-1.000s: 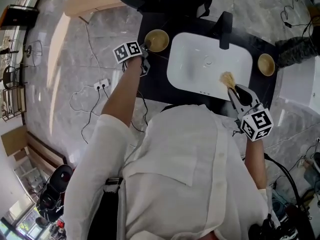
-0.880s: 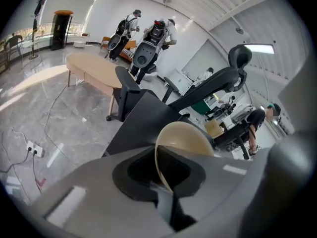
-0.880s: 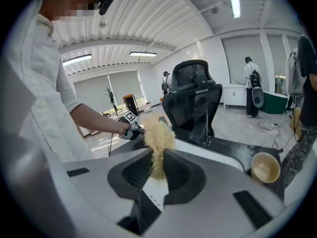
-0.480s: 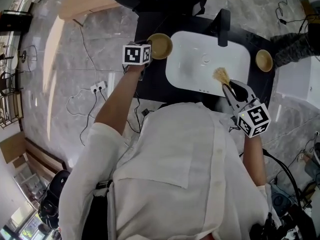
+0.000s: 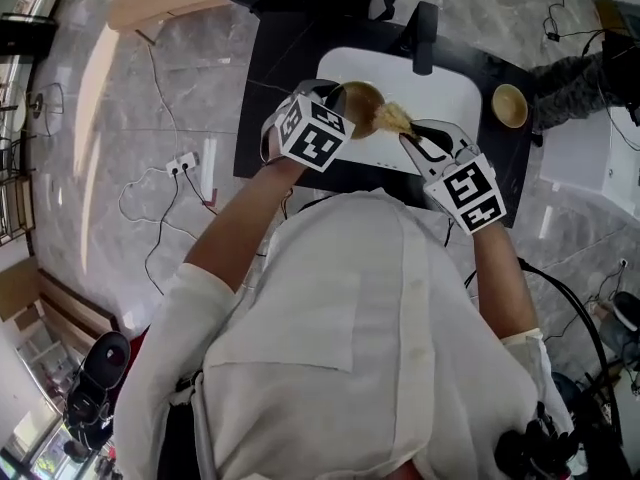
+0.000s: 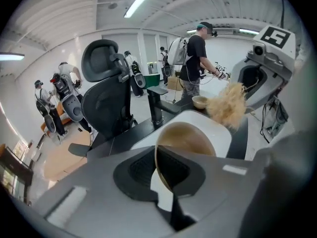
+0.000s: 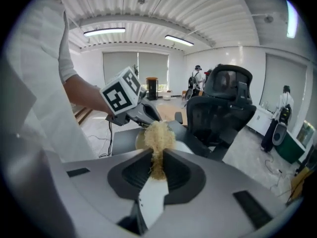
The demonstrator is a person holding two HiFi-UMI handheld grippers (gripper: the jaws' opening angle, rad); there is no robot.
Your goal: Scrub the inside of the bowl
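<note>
My left tongs [image 5: 338, 103] have just been closing and are clamped narrow on the rim of the bowl [image 5: 362, 98]. The rim sits edge-on between the jaws in the left gripper view. Bowl is tan, tipped on its side, held up over the front left part of the white sink [image 5: 455, 88], open side facing my right tongs [image 5: 408, 136]. Right tongs are pinched on the stem of a straw-coloured fibre scrubber [image 5: 392, 118], bristle head sticking out past the jaw tips. Scrubber head is just beside the bowl's rim; I can't tell if it's touching. Sink sits in a black counter [image 5: 262, 78], black faucet [image 5: 424, 36] at its far edge. Second bowl [image 5: 508, 105] stands on the counter right of the sink, well apart from both tongs. Black office chair [image 6: 106, 90] beyond the counter.
</note>
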